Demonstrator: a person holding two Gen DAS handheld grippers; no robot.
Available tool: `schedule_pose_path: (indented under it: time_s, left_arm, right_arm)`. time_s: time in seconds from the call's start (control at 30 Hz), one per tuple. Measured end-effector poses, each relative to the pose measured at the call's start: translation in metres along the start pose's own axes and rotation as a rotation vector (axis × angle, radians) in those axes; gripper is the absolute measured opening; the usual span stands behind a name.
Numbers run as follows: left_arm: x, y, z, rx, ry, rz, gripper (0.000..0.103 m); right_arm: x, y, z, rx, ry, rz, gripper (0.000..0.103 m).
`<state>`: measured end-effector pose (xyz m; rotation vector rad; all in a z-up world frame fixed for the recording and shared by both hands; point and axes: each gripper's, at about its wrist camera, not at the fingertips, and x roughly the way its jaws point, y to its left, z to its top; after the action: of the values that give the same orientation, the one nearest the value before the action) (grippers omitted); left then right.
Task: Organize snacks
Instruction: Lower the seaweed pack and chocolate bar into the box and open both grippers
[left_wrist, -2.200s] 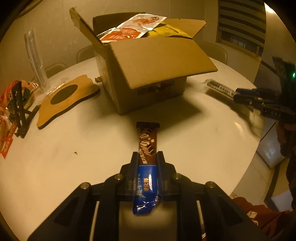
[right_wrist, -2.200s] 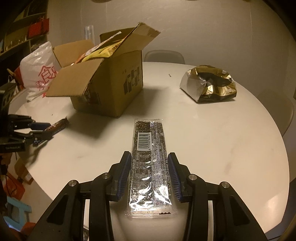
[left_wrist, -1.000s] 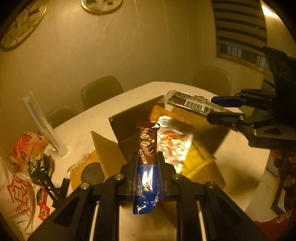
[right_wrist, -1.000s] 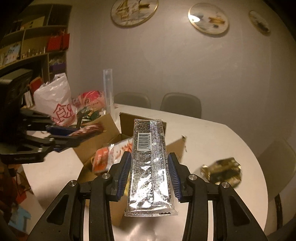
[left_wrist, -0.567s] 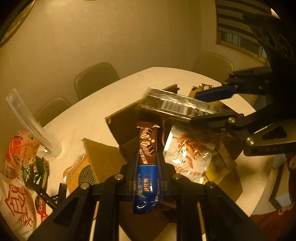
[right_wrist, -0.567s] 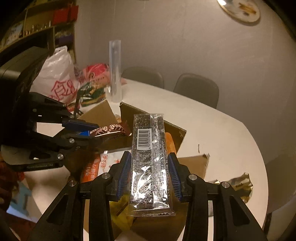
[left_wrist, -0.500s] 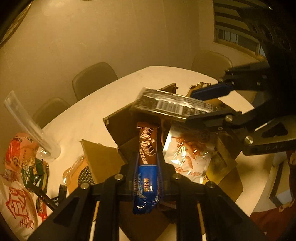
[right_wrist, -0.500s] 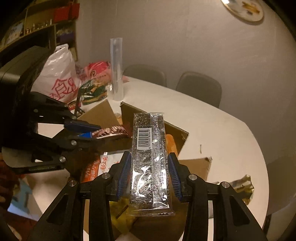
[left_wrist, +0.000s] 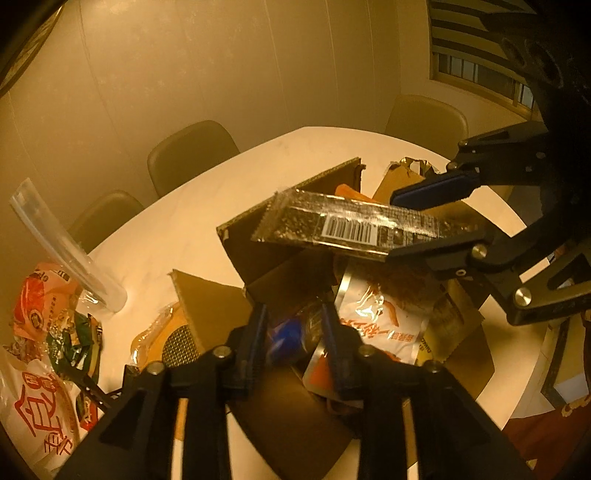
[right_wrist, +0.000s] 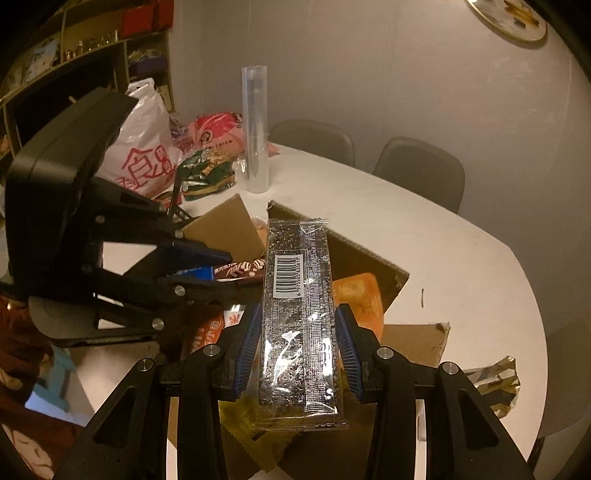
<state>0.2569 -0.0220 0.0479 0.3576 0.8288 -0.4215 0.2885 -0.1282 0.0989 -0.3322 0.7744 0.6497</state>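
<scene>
An open cardboard box on the round white table holds a white-and-orange packet, a yellow packet and an orange one. My left gripper hangs over the box with its jaws opening. The brown-and-blue chocolate bar is blurred between them, slipping down, and the pads no longer press it. My right gripper is shut on a long dark snack pack with a barcode, held above the box.
A clear plastic tube, a white shopping bag and red and green snack bags stand beyond the box. A gold foil bag lies at the table's right. A wooden trivet sits beside the box. Chairs ring the table.
The left jaws have spread, and the chocolate bar that stood up between them has slid down toward the box. Both grippers came over the box, then held still.
</scene>
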Motion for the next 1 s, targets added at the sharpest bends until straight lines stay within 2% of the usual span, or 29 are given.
schedule_pose_path:
  time_s: [0.4, 0.73, 0.83, 0.9, 1.0]
  left_arm:
    - [-0.033, 0.007, -0.011, -0.027, -0.079, 0.017, 0.038]
    - [-0.042, 0.021, -0.018, -0.045, -0.095, 0.022, 0.042]
    - [-0.046, 0.025, -0.021, -0.059, -0.114, 0.023, 0.048]
    - [-0.051, 0.029, -0.023, -0.074, -0.139, 0.018, 0.059]
    - [-0.059, 0.030, -0.023, -0.091, -0.175, 0.025, 0.069]
  right_arm:
    - [0.002, 0.009, 0.003, -0.029, 0.052, 0.034, 0.037]
    - [0.017, 0.020, 0.024, -0.063, 0.093, 0.026, 0.038]
    - [0.019, 0.021, 0.027, -0.065, 0.085, 0.021, 0.038]
    - [0.019, 0.021, 0.028, -0.058, 0.076, 0.019, 0.038]
    - [0.016, 0.020, 0.026, -0.050, 0.065, 0.023, 0.043]
